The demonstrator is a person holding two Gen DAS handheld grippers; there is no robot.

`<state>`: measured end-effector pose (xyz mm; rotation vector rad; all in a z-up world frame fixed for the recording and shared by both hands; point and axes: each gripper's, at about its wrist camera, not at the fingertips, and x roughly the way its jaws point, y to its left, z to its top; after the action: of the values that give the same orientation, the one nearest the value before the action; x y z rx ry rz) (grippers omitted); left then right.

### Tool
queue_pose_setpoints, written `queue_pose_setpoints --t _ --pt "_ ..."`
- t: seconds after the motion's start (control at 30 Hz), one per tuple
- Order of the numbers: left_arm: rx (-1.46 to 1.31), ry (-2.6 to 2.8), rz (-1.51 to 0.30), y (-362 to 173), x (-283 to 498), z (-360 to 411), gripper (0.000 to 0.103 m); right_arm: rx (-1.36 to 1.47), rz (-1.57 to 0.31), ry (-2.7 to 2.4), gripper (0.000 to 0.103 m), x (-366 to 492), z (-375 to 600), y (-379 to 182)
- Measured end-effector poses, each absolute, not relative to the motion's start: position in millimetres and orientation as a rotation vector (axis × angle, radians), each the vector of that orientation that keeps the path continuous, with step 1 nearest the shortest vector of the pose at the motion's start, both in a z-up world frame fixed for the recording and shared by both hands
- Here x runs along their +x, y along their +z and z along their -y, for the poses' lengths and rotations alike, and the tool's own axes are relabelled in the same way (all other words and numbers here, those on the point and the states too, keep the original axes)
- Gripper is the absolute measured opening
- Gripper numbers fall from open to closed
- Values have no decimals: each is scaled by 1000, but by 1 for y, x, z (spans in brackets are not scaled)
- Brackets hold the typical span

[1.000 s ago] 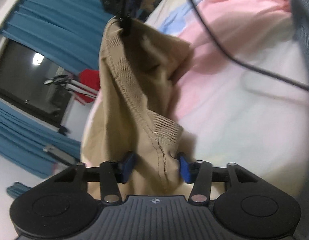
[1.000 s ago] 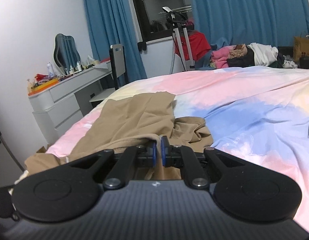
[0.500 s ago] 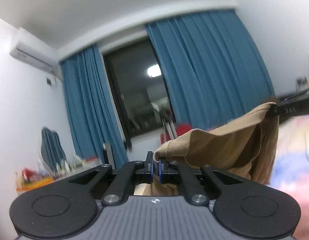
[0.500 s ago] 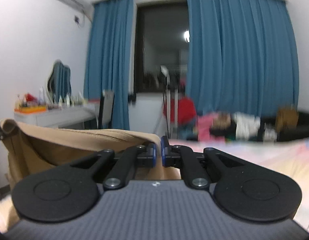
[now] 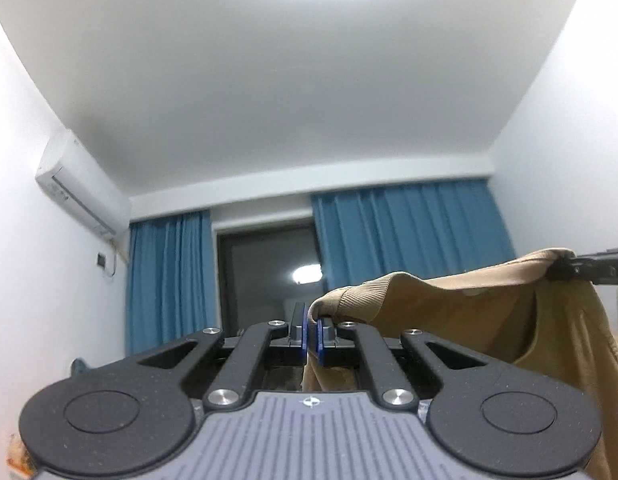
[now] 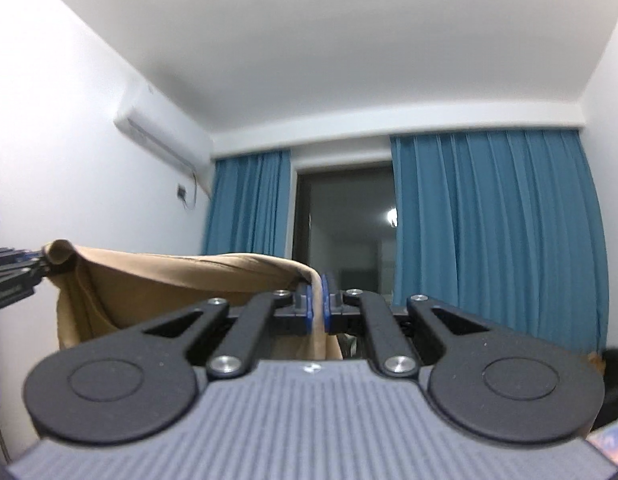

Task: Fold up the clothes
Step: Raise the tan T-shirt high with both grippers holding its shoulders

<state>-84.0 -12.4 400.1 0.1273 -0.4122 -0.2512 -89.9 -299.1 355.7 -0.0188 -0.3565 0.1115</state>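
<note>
The left gripper (image 5: 312, 338) is clamped on a ribbed edge of the tan garment (image 5: 461, 304), and the right gripper (image 6: 317, 312) pinches another edge of it. The cloth hangs in the air, stretched between the two tools. Beyond it stand blue curtains (image 6: 493, 236), a dark window (image 6: 345, 224) and a wall-mounted air conditioner (image 5: 81, 188).

A room in a home: pleated blue floor-length curtains (image 6: 493, 240) flank a dark night-time window (image 6: 345, 232), and a white wall-mounted air conditioner (image 6: 157, 132) hangs beneath a plain white ceiling (image 5: 309, 80).
</note>
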Motion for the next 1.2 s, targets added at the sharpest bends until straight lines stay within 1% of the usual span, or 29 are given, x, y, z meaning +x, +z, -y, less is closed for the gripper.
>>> queue_pose_setpoints --t 0.07,0.17,0.27,0.37,0.5,0.6,0.73,0.87,0.97,1.07,1.13,1.2 --pt "107 -275 411 428 -86 16 5 -29 367 112 8 -92 305 373" --pt "92 -295 364 445 -58 26 5 -34 327 96 8 -67 314 378" --pt "79 -302 273 438 -19 41 5 -38 286 80 8 -42 323 383" --pt "65 -311 163 408 41 57 5 -42 202 48 8 4 332 359" --pt "77 -300 43 346 139 77 6 -36 61 9 8 90 344 299" --pt "110 -272 -10 291 221 97 6 -24 -24 -26 8 168 353 239" --pt "127 -250 -99 199 325 130 6 9 -125 -79 8 268 368 148" --pt "122 -245 -248 100 421 152 6 41 -253 -117 8 356 383 52" --pt "146 -233 -334 30 466 155 7 45 -355 -131 8 410 390 -12" --pt "157 -220 -423 -29 501 153 8 44 -435 -133 8 445 389 -61" --pt "147 -220 -467 -62 513 148 14 58 -474 -131 9 456 390 -85" --pt "164 -222 -486 -82 517 147 19 88 -518 -123 10 462 393 -97"
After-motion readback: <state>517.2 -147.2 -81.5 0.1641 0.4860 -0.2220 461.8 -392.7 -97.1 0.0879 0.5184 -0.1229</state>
